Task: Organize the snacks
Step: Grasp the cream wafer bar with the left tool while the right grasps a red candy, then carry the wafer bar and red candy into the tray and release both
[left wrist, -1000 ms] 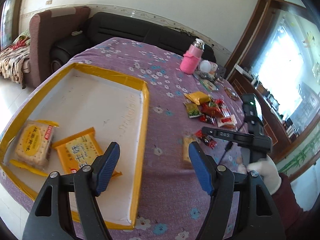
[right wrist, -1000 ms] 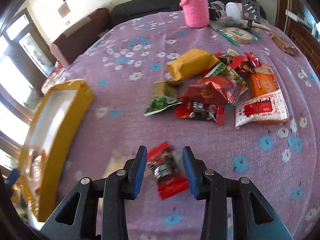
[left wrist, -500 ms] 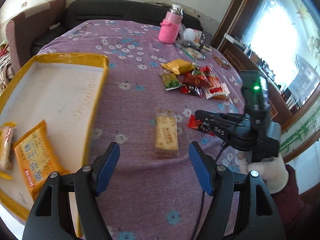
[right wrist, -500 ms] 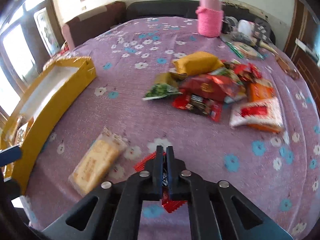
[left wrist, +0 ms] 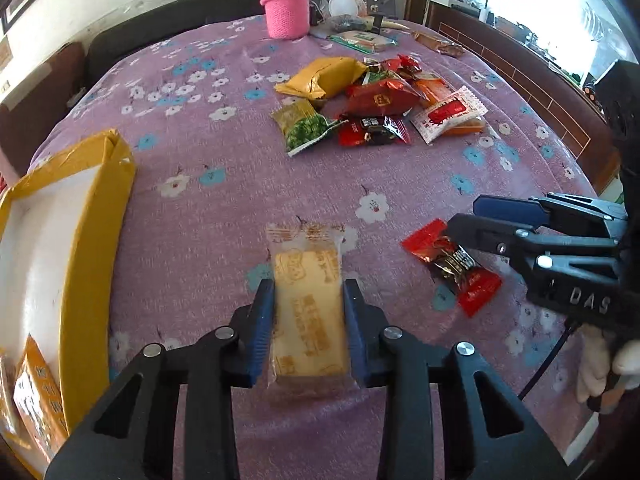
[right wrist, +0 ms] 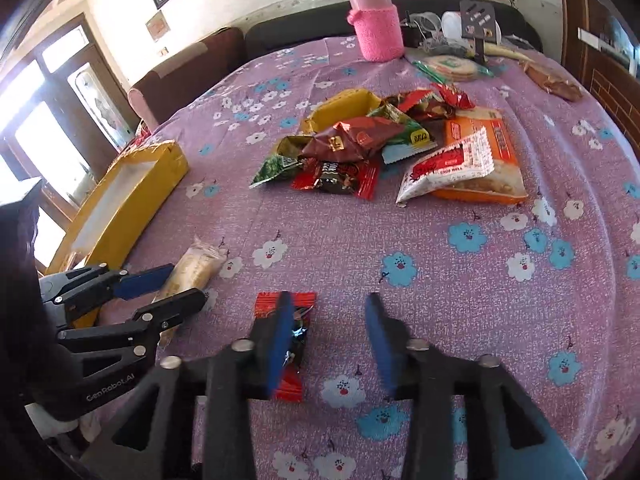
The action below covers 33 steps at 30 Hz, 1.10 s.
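Left claw [left wrist: 308,320] was closed, its blue pads [left wrist: 262,324] pressed against both long sides of a cracker packet [left wrist: 308,312]. Right claw [right wrist: 328,340] stood open, pads [right wrist: 378,340] well apart, low over the surface; a white-gloved hand [left wrist: 604,372] gripped its handle.

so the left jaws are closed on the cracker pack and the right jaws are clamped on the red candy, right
Not quite. The left gripper does hold the cracker pack, but the right gripper is open: in the right wrist view its jaws stand apart, and the red candy lies on the cloth beside one finger, unclamped.
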### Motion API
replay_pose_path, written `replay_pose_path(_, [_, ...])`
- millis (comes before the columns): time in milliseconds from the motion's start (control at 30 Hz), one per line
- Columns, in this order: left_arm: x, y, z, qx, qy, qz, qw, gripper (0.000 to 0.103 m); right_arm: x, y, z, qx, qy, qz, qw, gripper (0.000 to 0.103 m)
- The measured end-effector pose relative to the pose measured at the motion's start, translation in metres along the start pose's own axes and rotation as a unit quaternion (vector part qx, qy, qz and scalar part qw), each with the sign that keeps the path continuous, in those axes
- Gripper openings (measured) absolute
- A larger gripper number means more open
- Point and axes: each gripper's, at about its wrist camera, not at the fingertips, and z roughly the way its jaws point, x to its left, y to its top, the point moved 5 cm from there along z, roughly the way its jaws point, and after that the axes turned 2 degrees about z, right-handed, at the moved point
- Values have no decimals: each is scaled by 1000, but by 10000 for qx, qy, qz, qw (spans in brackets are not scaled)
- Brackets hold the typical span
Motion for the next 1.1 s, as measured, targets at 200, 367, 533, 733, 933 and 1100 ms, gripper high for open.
replay_pose_path(200, [12, -8, -12, -94, -282, -474, 9984, 31, 24, -8, 4, 77, 26, -229, 9997, 45])
replay_pose_path(367, [26, -10, -36, -343, -537, -804, 9947, 31, 42, -15, 9, 86, -368, -619, 9974, 47])
replay_pose_path(533, [35, -13, -58, -581, -536, -921, 9926, 31, 54, -19, 11, 69, -698, -862, 9938, 38])
replay_pose_path(733, [74, -26, -83, -866, -317, -1247, 9879, 31, 53, -20, 7, 30, -636, -786, 9949, 24])
replay_pose_path(933, [130, -39, -104, -1123, -132, -1817, 9768, 31, 62, -8, -11, -208, -331, -617, 9973, 24])
replay_pose_path(1100, [185, -49, -116, -1254, 95, -2291, 9652, 31, 104, 15, -26, -387, 208, -865, 9953, 24])
